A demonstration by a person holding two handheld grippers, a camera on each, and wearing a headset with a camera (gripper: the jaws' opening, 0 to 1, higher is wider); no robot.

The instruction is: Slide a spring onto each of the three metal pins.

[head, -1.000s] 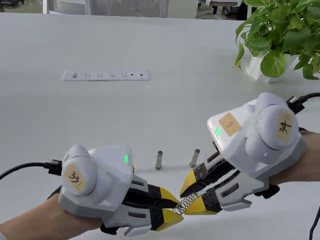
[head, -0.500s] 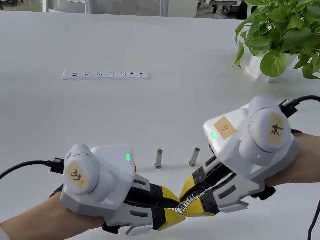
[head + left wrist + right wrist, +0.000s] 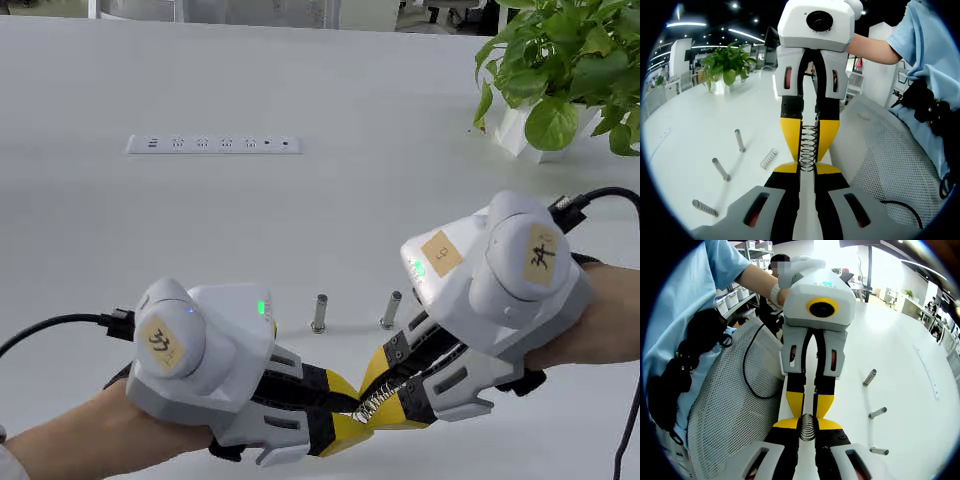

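**Where yellow jaw tips meet, one coiled spring point(image 3: 371, 402)**

Low centre, the right gripper point(image 3: 385, 392) clamps it lengthwise; the left gripper point(image 3: 352, 412) pinches its end. Above, two smooth metal pins point(image 3: 319, 313) point(image 3: 391, 309) stand on the matte white table point(image 3: 300, 220).

The right tool point(image 3: 380, 395) has eased down and in toward the left tool point(image 3: 355, 415), so their yellow tips now almost meet. Less of the spring point(image 3: 370, 405) shows between them than a second ago.
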